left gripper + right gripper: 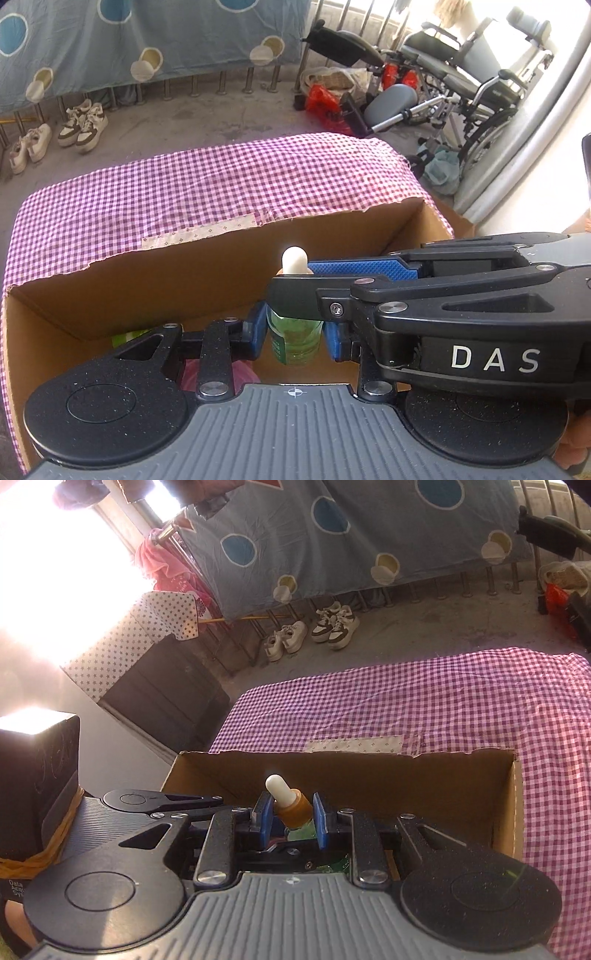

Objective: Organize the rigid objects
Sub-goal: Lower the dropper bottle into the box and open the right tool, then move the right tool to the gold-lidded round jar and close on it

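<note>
Beyond both sets of jaws stood an open cardboard box (207,280) on a purple checked cloth (207,184), shoes and a wheelchair (476,74) farther off. The left gripper (294,328) clamped the green dropper bottle (294,341) at its body; the right gripper (293,818) pinched its amber collar (293,808). Likely light, stiff, slippery, breakable.

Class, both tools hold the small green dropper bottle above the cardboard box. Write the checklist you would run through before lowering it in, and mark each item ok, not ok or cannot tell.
1. Left tool pads on the small green glass dropper bottle: ok.
2. Right tool pads astride its brown collar: ok.
3. Bottle above the open brown cardboard box: ok.
4. White rubber bulb uppermost, bottle tilted: ok.
5. Box floor free below: cannot tell; green and pink items lie there.
6. Purple checked cloth clear of the opening: ok.
</note>
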Motion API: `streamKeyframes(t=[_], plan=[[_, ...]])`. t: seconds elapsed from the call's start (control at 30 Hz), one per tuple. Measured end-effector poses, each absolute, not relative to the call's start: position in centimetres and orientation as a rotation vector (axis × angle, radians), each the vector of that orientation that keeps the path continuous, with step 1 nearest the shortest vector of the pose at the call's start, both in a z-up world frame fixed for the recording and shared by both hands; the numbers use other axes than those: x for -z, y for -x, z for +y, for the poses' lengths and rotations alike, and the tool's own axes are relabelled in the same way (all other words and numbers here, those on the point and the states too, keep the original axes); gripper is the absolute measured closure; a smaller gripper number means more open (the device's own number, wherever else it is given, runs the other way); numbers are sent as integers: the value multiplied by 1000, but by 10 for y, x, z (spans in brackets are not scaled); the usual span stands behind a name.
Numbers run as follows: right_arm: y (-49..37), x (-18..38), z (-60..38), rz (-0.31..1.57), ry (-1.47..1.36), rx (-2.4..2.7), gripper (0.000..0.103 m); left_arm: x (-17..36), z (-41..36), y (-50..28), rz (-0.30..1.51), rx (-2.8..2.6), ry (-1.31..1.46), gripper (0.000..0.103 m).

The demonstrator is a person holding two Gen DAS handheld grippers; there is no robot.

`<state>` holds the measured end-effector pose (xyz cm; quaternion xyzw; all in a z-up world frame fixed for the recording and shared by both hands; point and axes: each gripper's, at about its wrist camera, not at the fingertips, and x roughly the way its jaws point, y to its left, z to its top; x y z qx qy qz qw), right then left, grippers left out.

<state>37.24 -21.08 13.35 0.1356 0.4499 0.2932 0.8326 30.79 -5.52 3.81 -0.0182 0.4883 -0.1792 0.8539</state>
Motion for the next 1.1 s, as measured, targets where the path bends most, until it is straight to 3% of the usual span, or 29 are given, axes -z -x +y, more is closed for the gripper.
streamKeyframes(t=[0.43, 0.53, 0.6, 0.7, 0.93, 1.1], plan=[[-401, -101, -211, 1011, -352, -595, 76, -28, -50, -327, 1071, 345, 37, 67], [-397, -109, -212, 1002, -362, -587, 73, -35, -50, -322, 1069, 341, 38, 53], [-392, -119, -216, 982, -372, -578, 59, -41, -52, -316, 1058, 339, 28, 44], [-376, -141, -224, 919, -371, -545, 58, -53, -54, -303, 1043, 327, -24, 32], [-305, -203, -259, 761, -417, -557, 58, -107, -41, -258, 929, 347, -37, 23], [-229, -225, -290, 654, -486, -553, 58, -140, -28, -201, 814, 415, -39, 2]])
